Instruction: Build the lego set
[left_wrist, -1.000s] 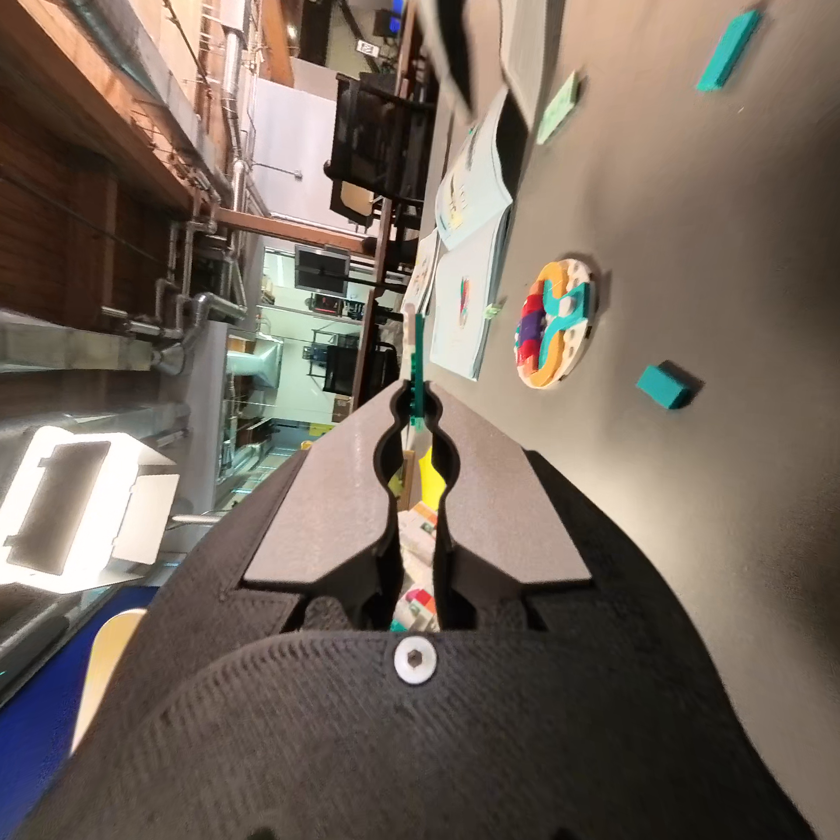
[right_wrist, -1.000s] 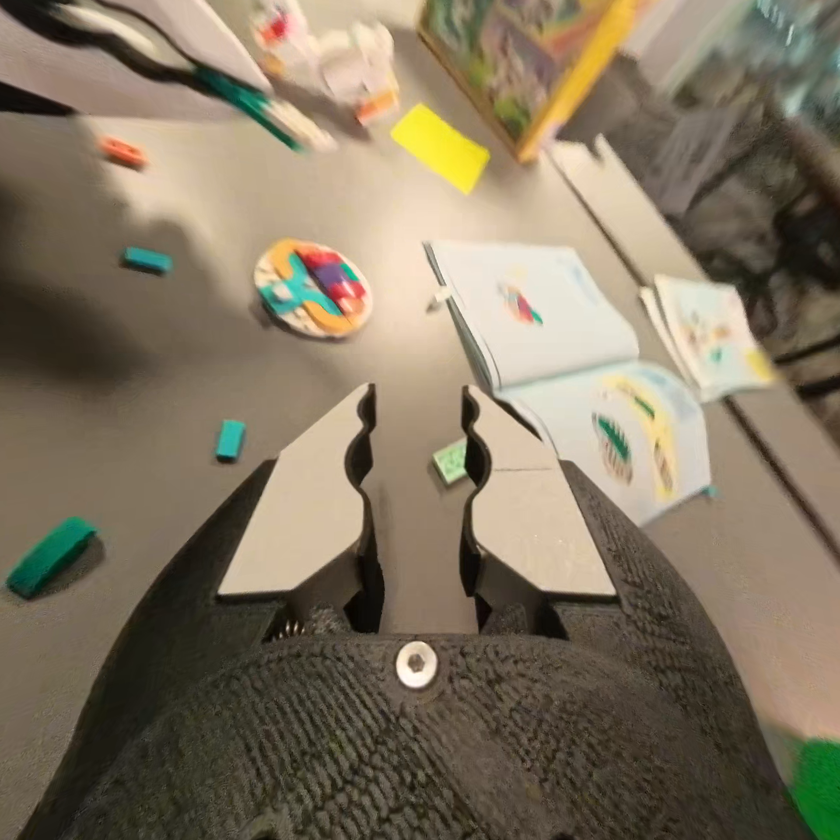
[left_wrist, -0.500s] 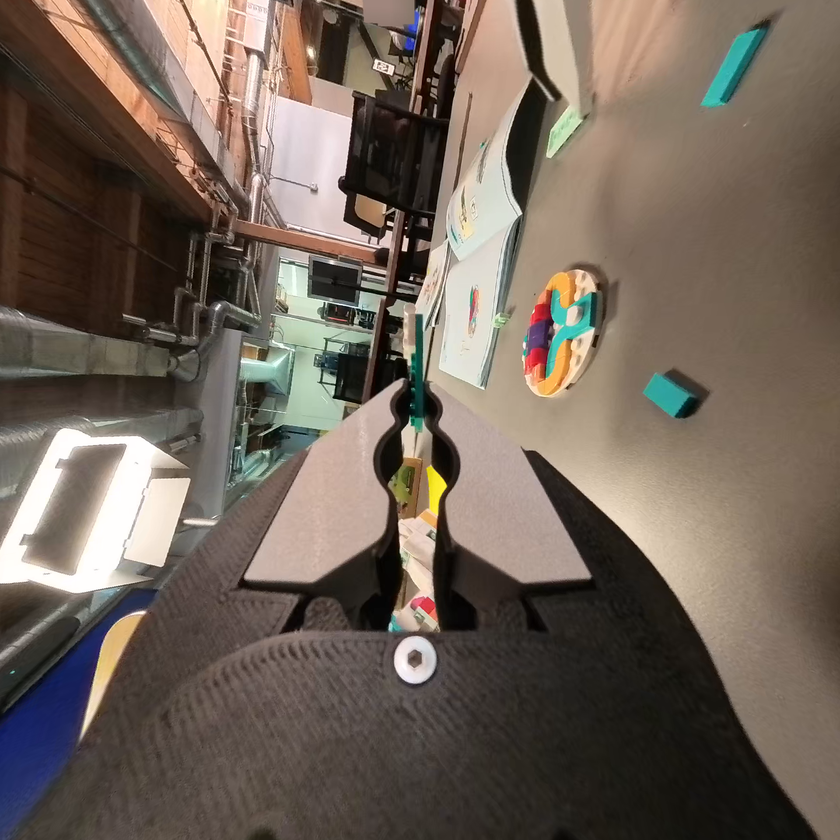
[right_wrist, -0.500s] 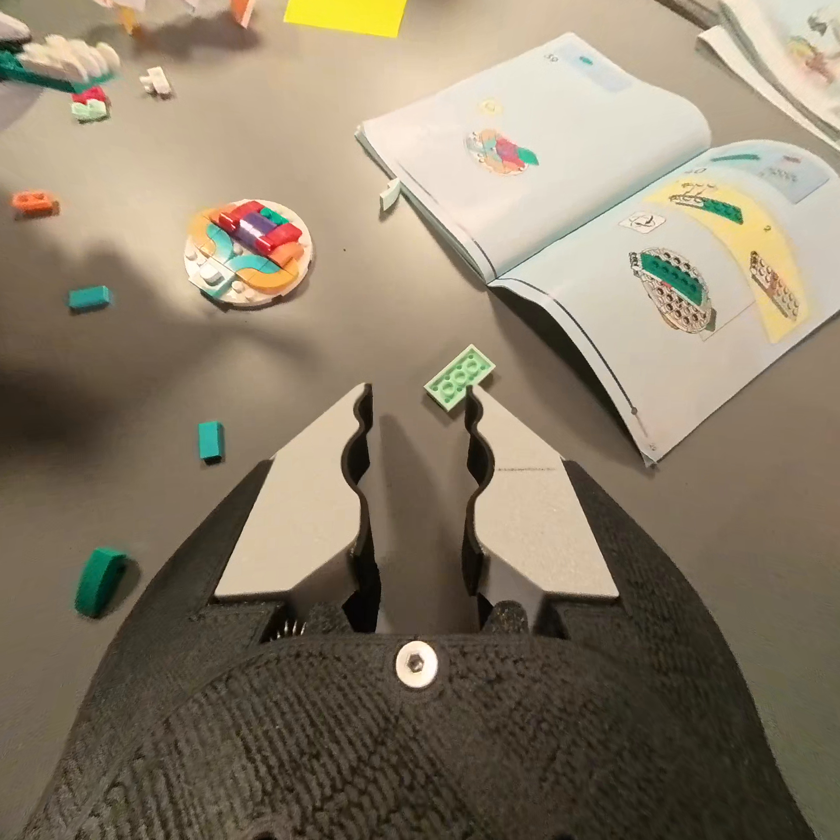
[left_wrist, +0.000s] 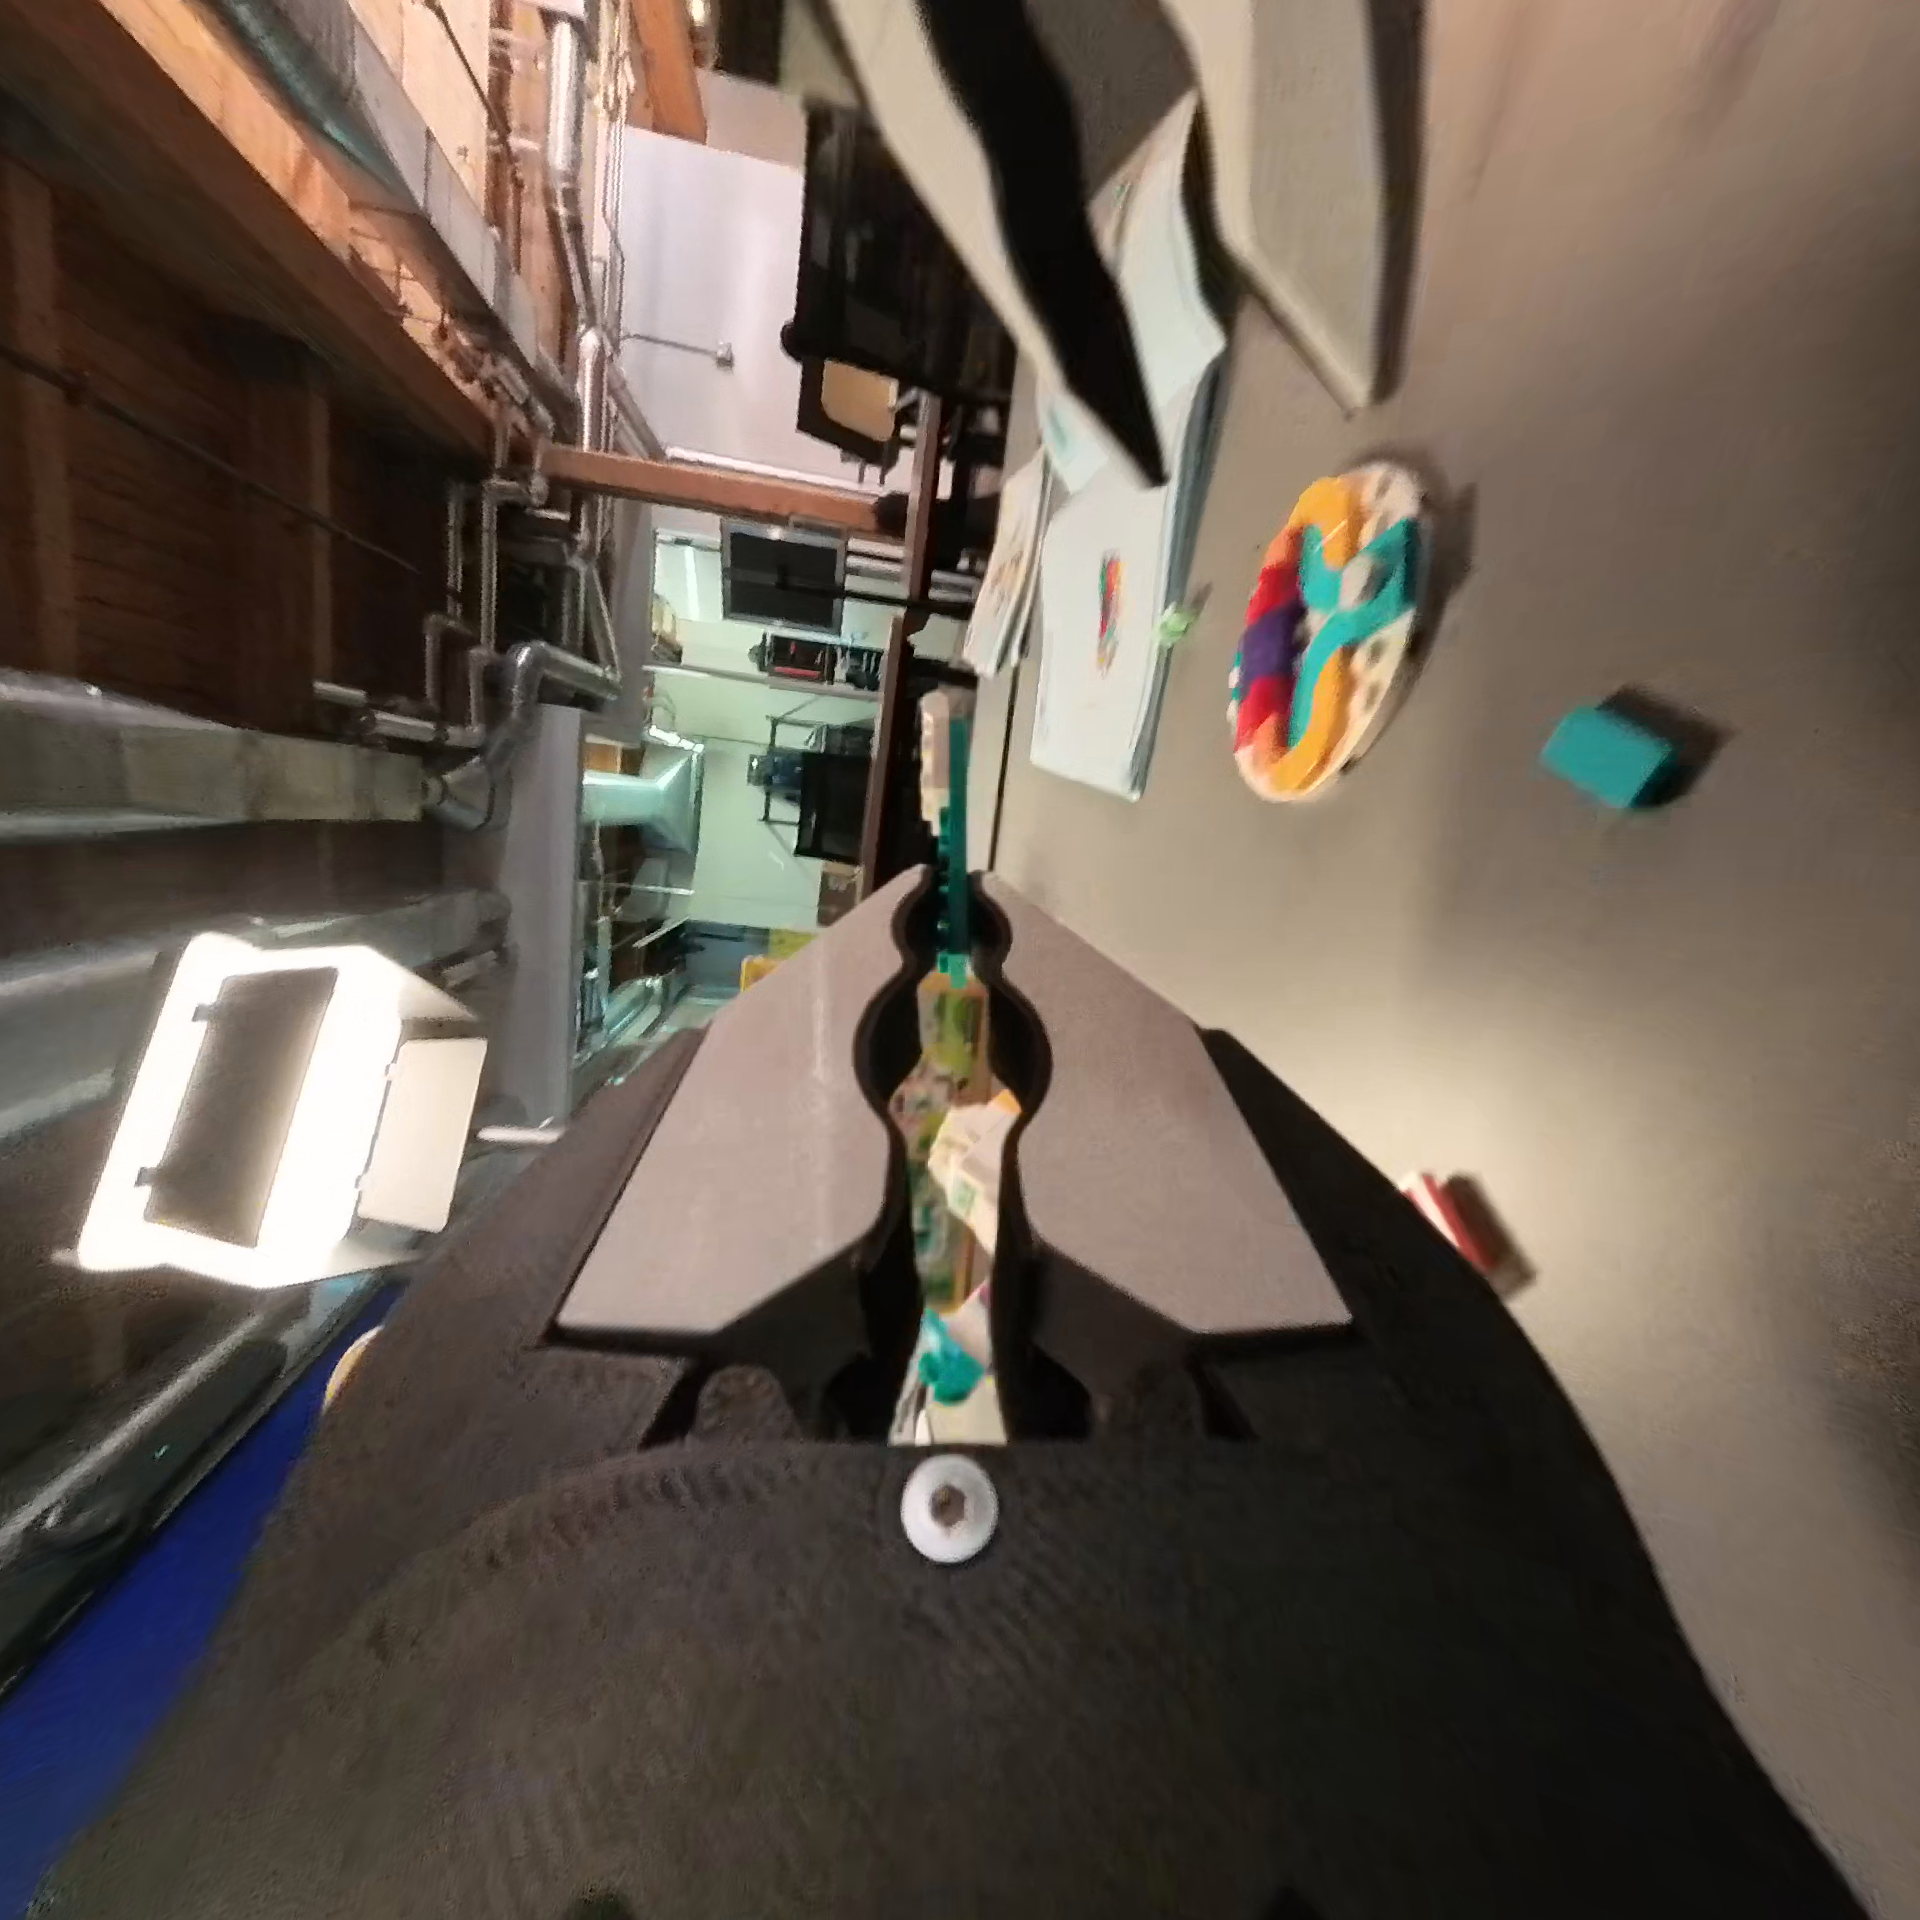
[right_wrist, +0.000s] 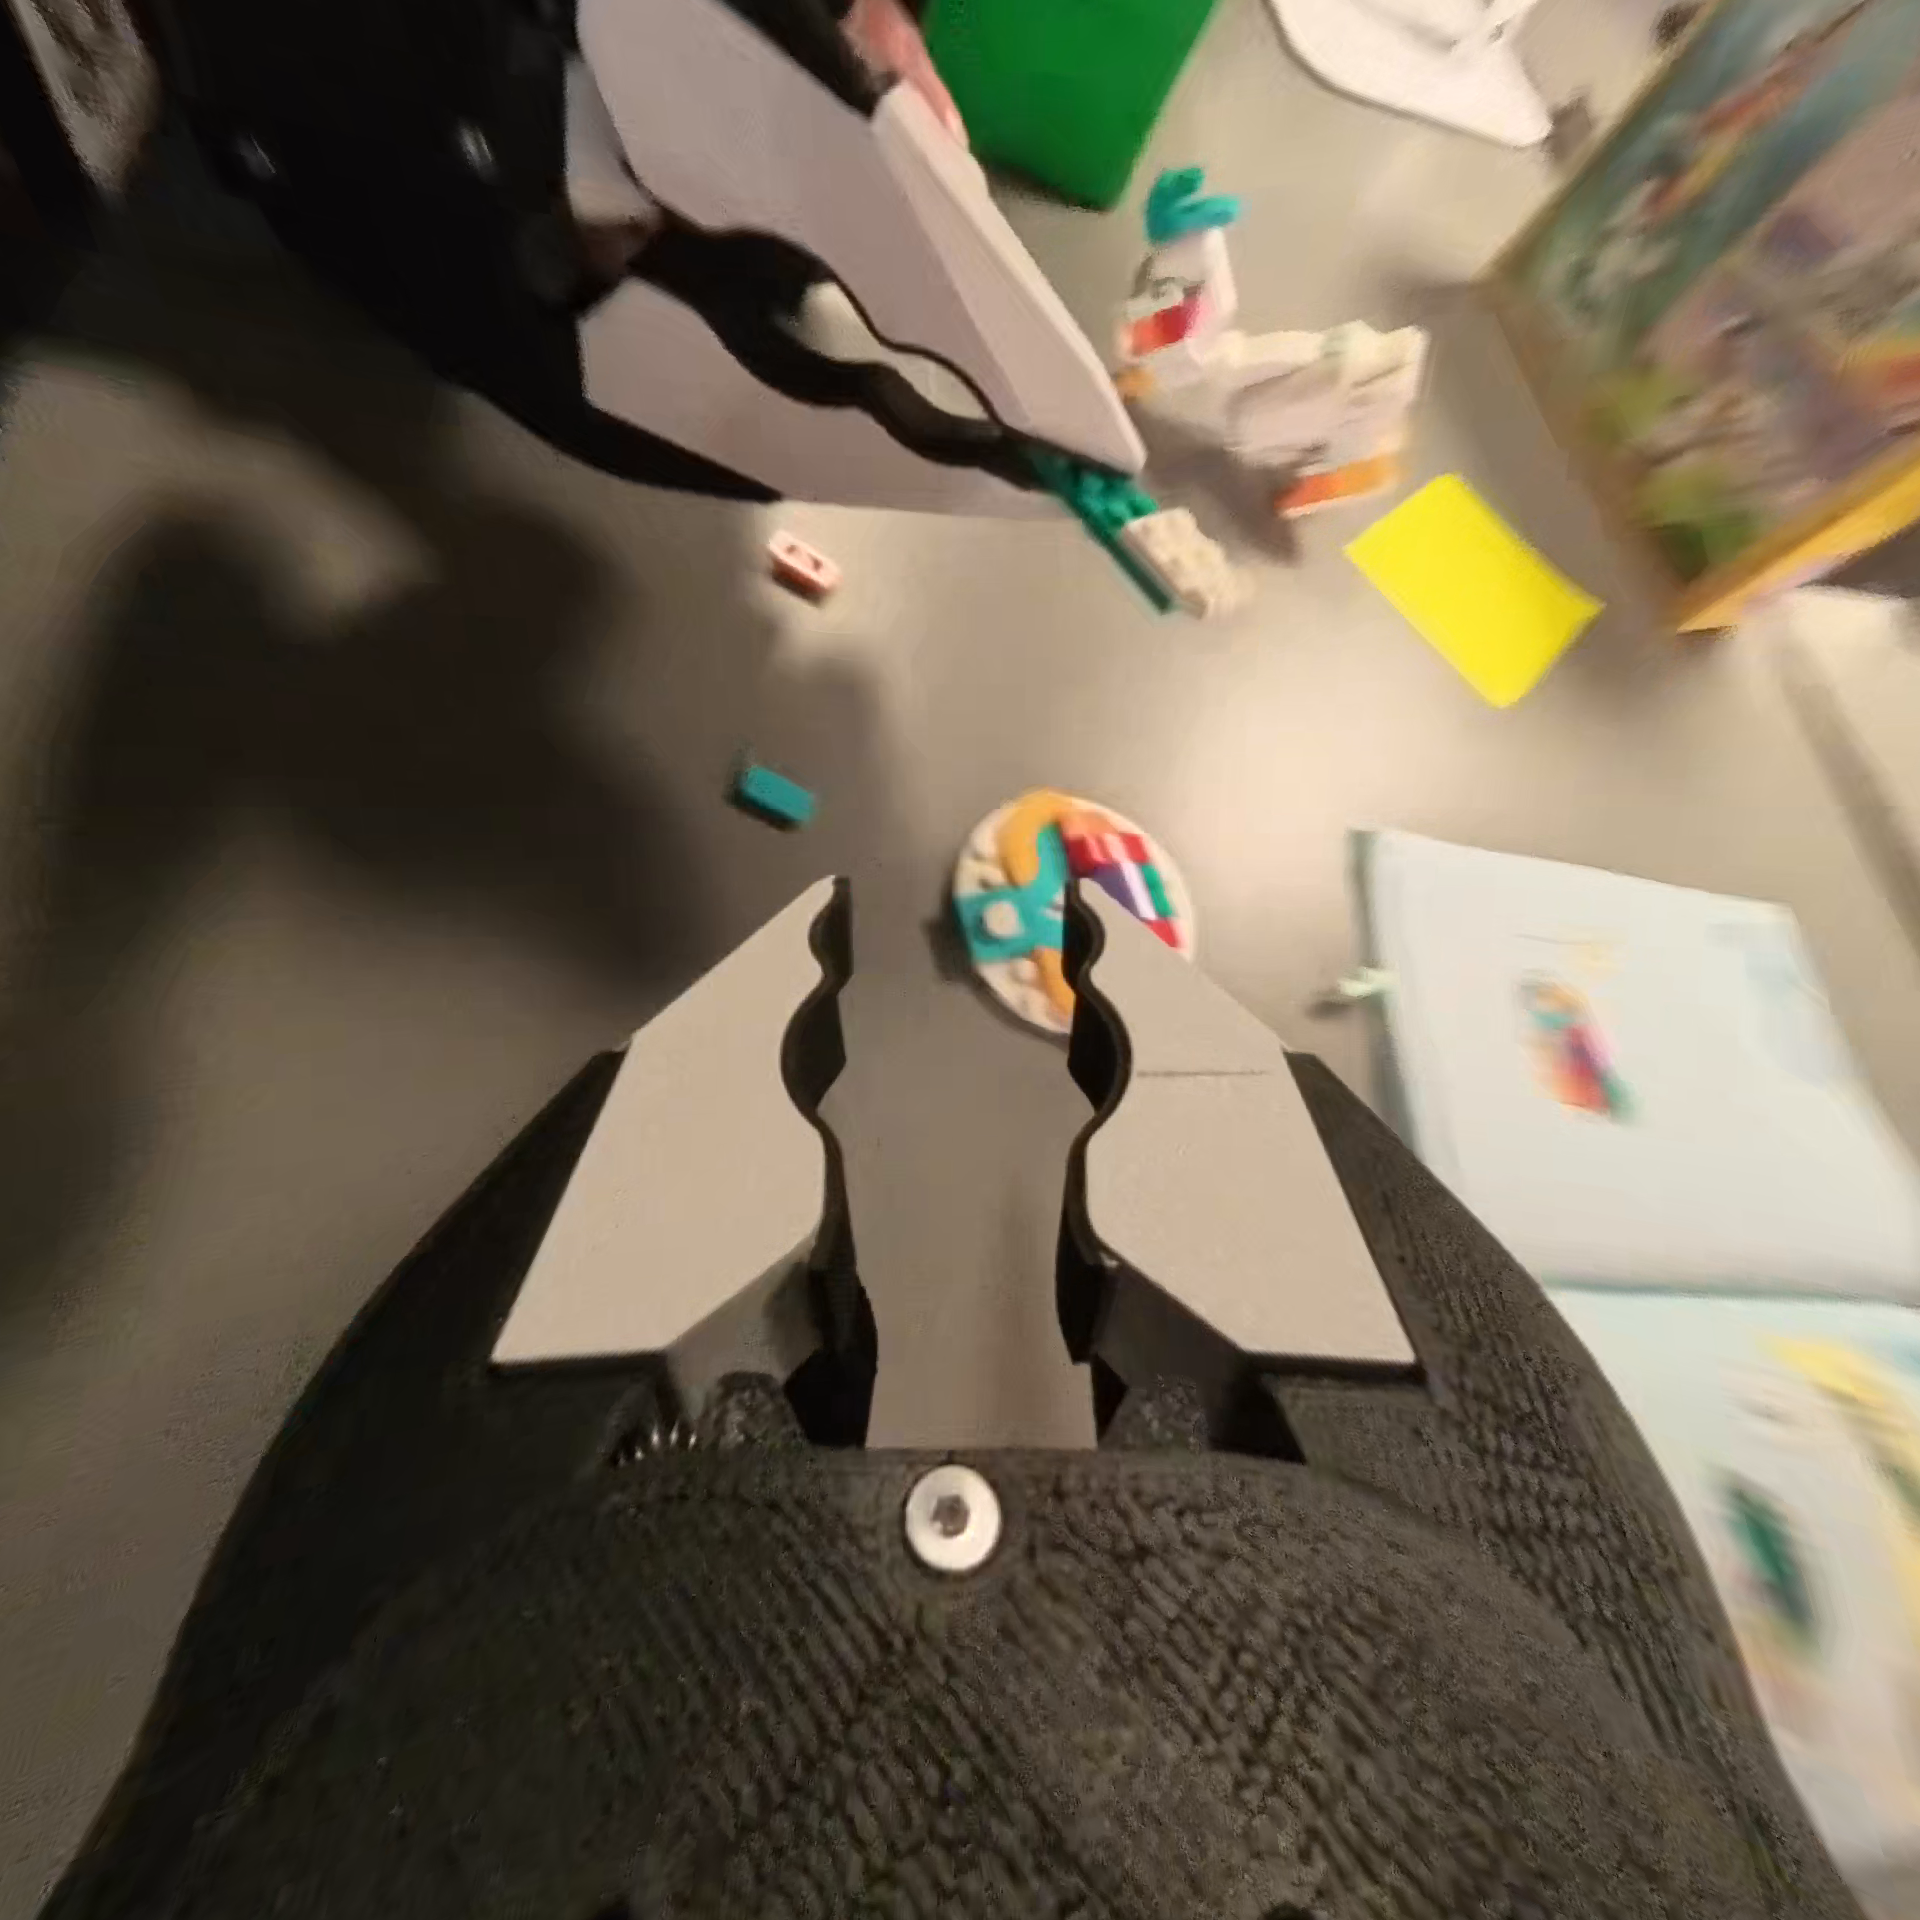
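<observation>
Hovering over the table (right_wrist: 416, 987), the right gripper (right_wrist: 951, 914) has its jaws spread and empty, the round build (right_wrist: 1075, 920) just beyond its tips. Farther left, the left gripper (right_wrist: 1081, 473) pinches a teal-and-white plate (right_wrist: 1138, 540) above the table.

1. A teal-and-white plate assembly (left_wrist: 948, 800) is pinched edge-on above the bench.
2. A round multicoloured disc (right_wrist: 1070, 920) lies flat on the bench.
3. A teal brick (right_wrist: 774, 795) lies near the disc, apart from it.
</observation>
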